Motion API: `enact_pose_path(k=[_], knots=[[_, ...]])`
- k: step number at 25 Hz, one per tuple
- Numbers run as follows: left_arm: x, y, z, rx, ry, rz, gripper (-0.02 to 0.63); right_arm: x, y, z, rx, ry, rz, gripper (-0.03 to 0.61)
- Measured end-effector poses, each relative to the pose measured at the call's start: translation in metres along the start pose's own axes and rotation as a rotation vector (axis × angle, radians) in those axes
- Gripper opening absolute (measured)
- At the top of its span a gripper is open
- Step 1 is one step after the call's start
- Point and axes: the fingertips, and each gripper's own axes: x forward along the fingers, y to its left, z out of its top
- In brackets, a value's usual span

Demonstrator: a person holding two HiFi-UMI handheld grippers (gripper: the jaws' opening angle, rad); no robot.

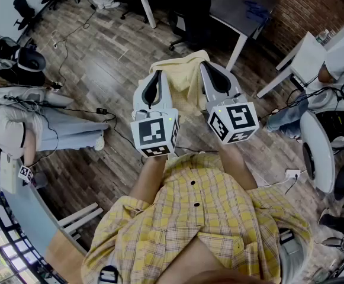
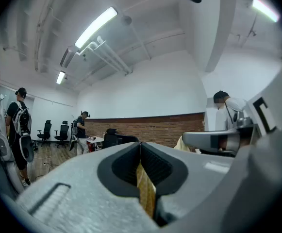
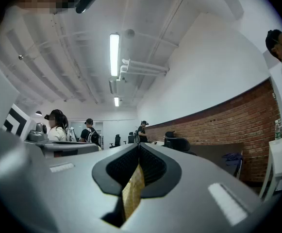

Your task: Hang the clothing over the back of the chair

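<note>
I hold a pale yellow garment [image 1: 185, 80] up between both grippers, and it hangs below them over the wooden floor. My left gripper [image 1: 155, 76] is shut on its left edge. My right gripper [image 1: 208, 68] is shut on its right edge. In the left gripper view a strip of yellow fabric [image 2: 146, 192] is pinched between the closed jaws of the left gripper [image 2: 140, 147]. The right gripper view shows the same, with cloth [image 3: 131, 193] clamped in the right gripper [image 3: 139, 149]. A black office chair [image 1: 190, 15] stands just beyond the garment, beside a dark desk [image 1: 238, 3].
A seated person [image 1: 18, 120] is at the left with cables [image 1: 71, 108] on the floor. Another person [image 1: 337, 70] sits at the right by a white table [image 1: 305, 55]. A round white chair [image 1: 317, 152] is near right. The wearer's plaid shirt [image 1: 201, 218] fills the bottom.
</note>
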Motion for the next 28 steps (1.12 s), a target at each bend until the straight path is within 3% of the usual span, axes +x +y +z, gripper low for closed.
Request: enact_pose_path(k=[14,28], knots=[[-0.003,-0.025,0.004,0.024,0.0,0.032,0.008,-0.017,-0.017,0.005,-0.001,0.005,0.024,0.011],[-0.01,-0.081,-0.016,0.043,0.037,0.111,0.008,-0.054,-0.053,-0.003,-0.008,0.002,0.071,0.011]])
